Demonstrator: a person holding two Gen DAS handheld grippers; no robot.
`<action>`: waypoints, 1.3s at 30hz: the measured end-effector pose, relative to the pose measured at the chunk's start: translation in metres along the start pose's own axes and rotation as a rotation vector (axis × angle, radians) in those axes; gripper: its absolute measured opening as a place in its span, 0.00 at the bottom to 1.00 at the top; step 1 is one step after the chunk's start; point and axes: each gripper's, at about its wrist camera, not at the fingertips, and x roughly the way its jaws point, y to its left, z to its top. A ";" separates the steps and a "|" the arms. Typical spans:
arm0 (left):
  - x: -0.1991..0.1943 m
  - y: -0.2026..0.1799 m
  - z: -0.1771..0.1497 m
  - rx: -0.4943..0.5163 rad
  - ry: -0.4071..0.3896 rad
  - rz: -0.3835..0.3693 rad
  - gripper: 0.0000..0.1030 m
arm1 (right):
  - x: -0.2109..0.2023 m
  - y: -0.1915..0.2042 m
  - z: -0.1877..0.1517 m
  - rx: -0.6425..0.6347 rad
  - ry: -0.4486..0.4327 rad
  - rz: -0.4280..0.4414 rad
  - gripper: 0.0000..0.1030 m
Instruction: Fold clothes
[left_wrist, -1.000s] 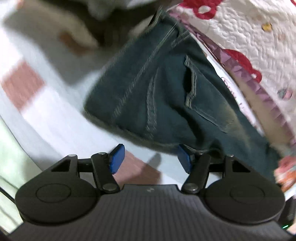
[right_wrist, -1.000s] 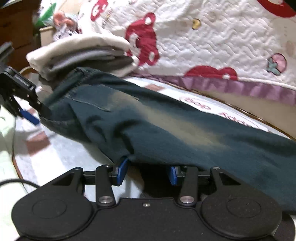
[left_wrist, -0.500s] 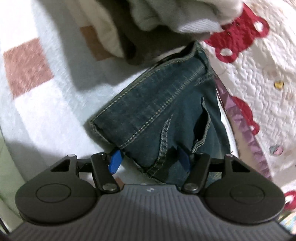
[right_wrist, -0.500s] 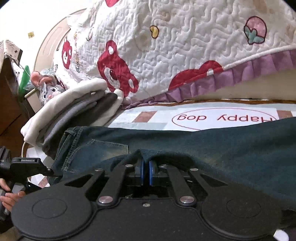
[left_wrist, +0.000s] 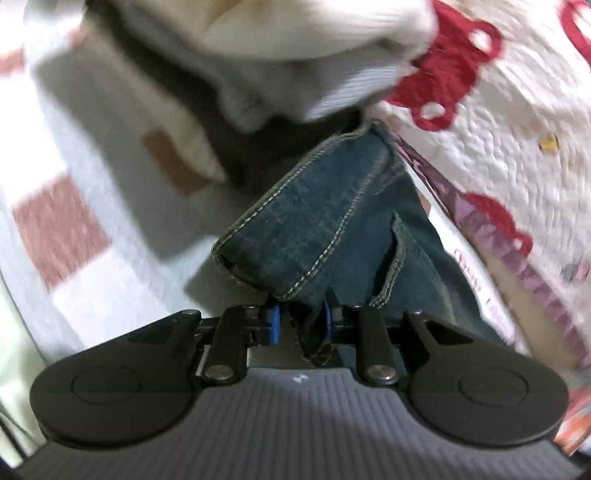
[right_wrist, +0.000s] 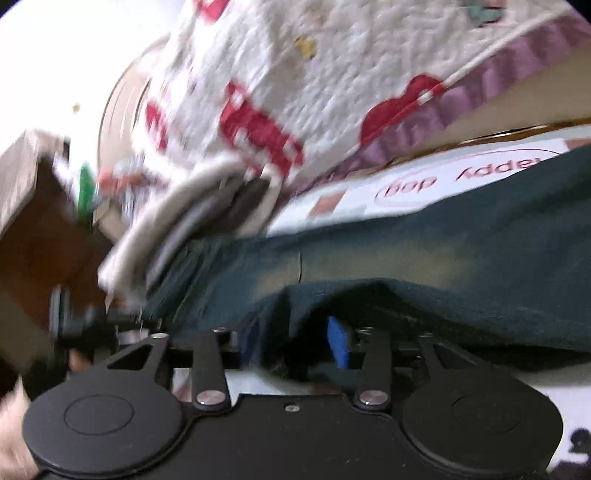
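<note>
Dark blue jeans (left_wrist: 332, 229) lie along the bed. In the left wrist view my left gripper (left_wrist: 301, 323) is shut on the waistband corner, denim bunched between the blue pads. In the right wrist view the jeans (right_wrist: 461, 273) stretch to the right; my right gripper (right_wrist: 295, 343) stands open, its blue pads apart, with a fold of the leg draped over and between them. The left gripper and a hand (right_wrist: 66, 325) show blurred at the left.
A stack of folded white and grey clothes (left_wrist: 280, 62) lies just beyond the waistband, also in the right wrist view (right_wrist: 199, 221). A white quilt with red bears (right_wrist: 332, 74) rises behind. The checked bed sheet (left_wrist: 59, 229) lies underneath. A brown cabinet (right_wrist: 33, 236) stands left.
My left gripper has closed on the waistband corner. My right gripper, pinched on the leg half a second ago, has opened. Both views have shifted and blurred.
</note>
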 end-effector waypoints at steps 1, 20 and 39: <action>-0.001 0.001 0.002 -0.006 0.001 -0.010 0.20 | 0.005 0.006 -0.005 -0.047 0.030 -0.004 0.53; -0.002 -0.018 -0.003 0.070 -0.001 0.028 0.21 | 0.026 0.053 -0.022 -0.372 0.041 -0.235 0.60; -0.008 -0.017 0.008 0.082 0.005 -0.013 0.21 | 0.066 0.035 0.019 -0.282 0.199 0.108 0.17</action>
